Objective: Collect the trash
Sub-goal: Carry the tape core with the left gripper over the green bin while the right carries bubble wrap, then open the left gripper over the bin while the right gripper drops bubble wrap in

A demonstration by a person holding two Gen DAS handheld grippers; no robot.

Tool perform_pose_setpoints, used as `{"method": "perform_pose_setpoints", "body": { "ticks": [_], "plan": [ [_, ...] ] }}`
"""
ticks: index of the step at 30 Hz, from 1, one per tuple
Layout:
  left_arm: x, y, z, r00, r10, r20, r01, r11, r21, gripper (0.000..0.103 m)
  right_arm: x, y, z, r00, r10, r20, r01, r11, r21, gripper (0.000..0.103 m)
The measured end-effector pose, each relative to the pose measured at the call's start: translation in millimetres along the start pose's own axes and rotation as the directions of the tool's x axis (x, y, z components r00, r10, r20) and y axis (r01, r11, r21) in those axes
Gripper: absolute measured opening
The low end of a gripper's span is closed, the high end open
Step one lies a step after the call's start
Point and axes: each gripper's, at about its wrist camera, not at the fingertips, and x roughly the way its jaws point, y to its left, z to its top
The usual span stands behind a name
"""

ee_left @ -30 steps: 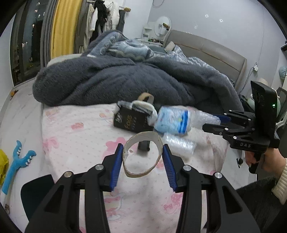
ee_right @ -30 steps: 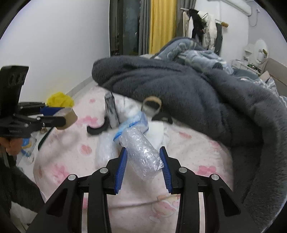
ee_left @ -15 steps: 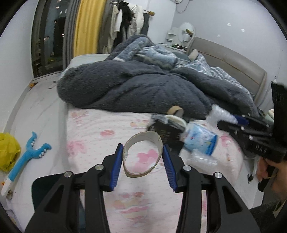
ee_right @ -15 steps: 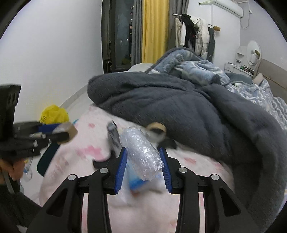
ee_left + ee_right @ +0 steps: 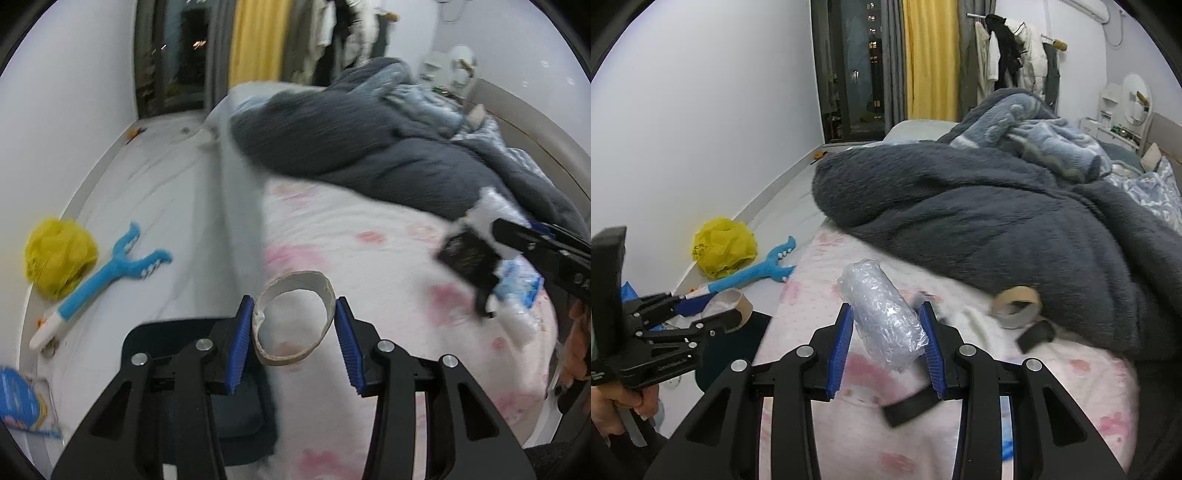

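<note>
My left gripper (image 5: 293,325) is shut on a flattened cardboard ring (image 5: 295,317), held over the left edge of the pink flowered bed sheet (image 5: 369,251). In the right wrist view the same left gripper (image 5: 713,314) hangs beside the bed with the ring (image 5: 737,299) in it. My right gripper (image 5: 886,332) is shut on a crumpled clear plastic bottle (image 5: 882,314) above the sheet. On the bed remain a second cardboard ring (image 5: 1015,299), a black packet (image 5: 469,258), a blue-labelled plastic wrapper (image 5: 521,284) and black scraps (image 5: 1036,334).
A dark container (image 5: 221,387) stands on the floor below the left gripper, against the bed. A yellow bag (image 5: 724,251) and a blue toy (image 5: 757,273) lie on the pale floor by the wall. A thick grey blanket (image 5: 997,206) covers the far bed.
Both grippers have swung left, away from the heap of trash toward the bed's floor-side edge. The ring and the bottle stay held; the floor and dark container have come into view.
</note>
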Motion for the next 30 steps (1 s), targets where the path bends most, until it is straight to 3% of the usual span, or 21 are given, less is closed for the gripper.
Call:
{"method": "perform_pose_setpoints", "body": {
  "ticks": [10, 19, 24, 27, 29, 30],
  "plan": [
    [12, 75, -32, 0.986, 0.093, -0.136, -0.101, 0.994, -0.052, 0.047, 38, 88, -1, 0.989, 0.118, -0.085, -0.123, 0.991, -0.056, 0.038],
    [27, 129, -58, 0.962, 0.101, -0.253, -0.138, 0.981, -0.133, 0.048, 63, 143, -5, 0.967, 0.201, -0.157, -0.211, 0.976, -0.053, 0.038],
    [43, 151, -74, 0.935, 0.053, -0.350, -0.131, 0.970, -0.205, 0.048, 83, 170, -7, 0.954, 0.207, -0.216, -0.228, 0.971, -0.077, 0.038],
    [45, 157, -79, 0.931, 0.012, -0.366, -0.108, 0.964, -0.242, 0.049, 98, 182, -13, 0.942, 0.204, -0.265, -0.233, 0.969, -0.086, 0.038],
    [42, 160, -81, 0.932, 0.003, -0.363, -0.101, 0.962, -0.252, 0.054, 111, 188, -17, 0.932, 0.201, -0.301, -0.236, 0.968, -0.084, 0.038],
    [40, 162, -82, 0.933, 0.000, -0.360, -0.100, 0.961, -0.259, 0.063, 116, 191, -19, 0.927, 0.201, -0.316, -0.238, 0.968, -0.083, 0.038]
  ]
}}
